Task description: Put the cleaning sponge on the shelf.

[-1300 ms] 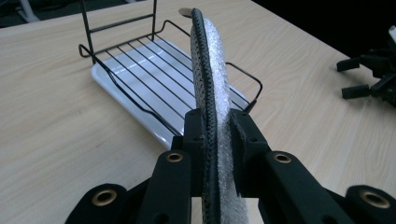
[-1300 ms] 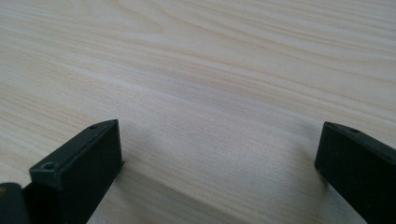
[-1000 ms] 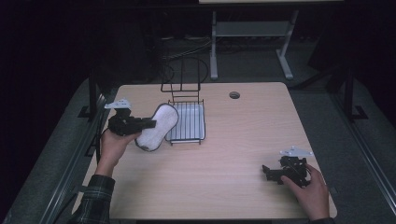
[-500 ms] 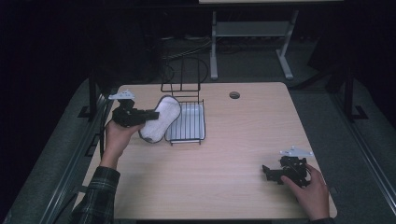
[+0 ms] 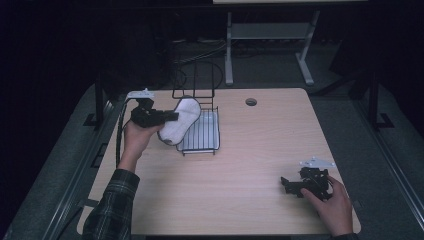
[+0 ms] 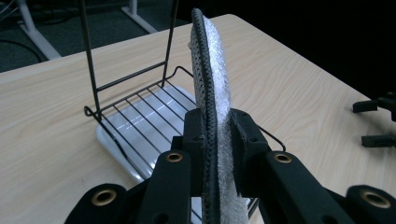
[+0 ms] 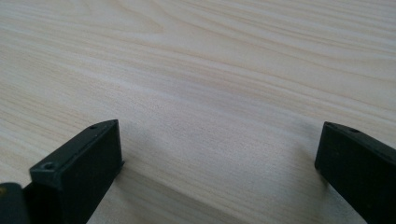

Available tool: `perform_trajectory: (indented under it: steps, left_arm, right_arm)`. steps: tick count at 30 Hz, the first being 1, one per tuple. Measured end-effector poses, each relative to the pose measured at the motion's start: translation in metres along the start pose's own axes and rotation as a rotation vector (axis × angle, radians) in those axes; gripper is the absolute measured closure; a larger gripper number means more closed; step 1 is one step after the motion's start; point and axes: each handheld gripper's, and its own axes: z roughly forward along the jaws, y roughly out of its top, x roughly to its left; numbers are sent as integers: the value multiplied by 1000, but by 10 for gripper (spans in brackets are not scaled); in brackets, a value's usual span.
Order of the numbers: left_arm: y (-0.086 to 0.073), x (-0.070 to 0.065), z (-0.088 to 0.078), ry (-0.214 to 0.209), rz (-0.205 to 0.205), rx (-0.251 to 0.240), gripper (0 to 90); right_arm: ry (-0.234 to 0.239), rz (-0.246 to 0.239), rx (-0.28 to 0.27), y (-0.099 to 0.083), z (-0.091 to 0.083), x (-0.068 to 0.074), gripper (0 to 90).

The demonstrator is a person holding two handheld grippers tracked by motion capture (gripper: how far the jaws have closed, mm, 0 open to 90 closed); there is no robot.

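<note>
Here the wooden table (image 5: 240,165) carries a wire rack (image 5: 201,132) on its tray at the far left, and the white insole (image 5: 181,120) hangs on edge just above that rack, seemingly so it can drop between the wires. The left gripper (image 5: 170,116) clamps its jaws on the insole's lower part. The right gripper (image 5: 286,186) rests spread wide on the near right of the table, empty.

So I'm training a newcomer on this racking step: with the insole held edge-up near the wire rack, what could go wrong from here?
1. The left gripper pinches only the lower end of the insole, so the long free end may flex or swing and miss a slot.
2. The insole's tip could snag the tall loops of the wire rack and nudge the rack with its white tray along the table.
3. The right gripper rests open far from the rack, so nothing steadies it.
</note>
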Motion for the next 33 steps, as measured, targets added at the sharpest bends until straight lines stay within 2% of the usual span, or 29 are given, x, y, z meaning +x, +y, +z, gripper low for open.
perform_trajectory:
  steps: [3,7,11,14,22,25,33]
  left_arm:
    - [1,2,6,3,-4,1,774]
    - [2,6,17,-1,-33,-3,774]
    - [1,11,25,-1,-35,6,772]
    - [-2,14,31,0,-56,5,772]
    - [-6,20,38,1,-69,14,767]
    - [-7,23,41,-1,-87,9,763]
    - [-9,26,47,21,-104,8,754]
  right_arm:
    - [0,0,0,0,0,0,2]
    - [0,0,0,0,0,0,2]
    - [0,0,0,0,0,0,2]
    - [0,0,0,0,0,0,2]
    - [0,0,0,0,0,0,2]
    - [0,0,0,0,0,0,2]
    - [0,0,0,0,0,0,2]
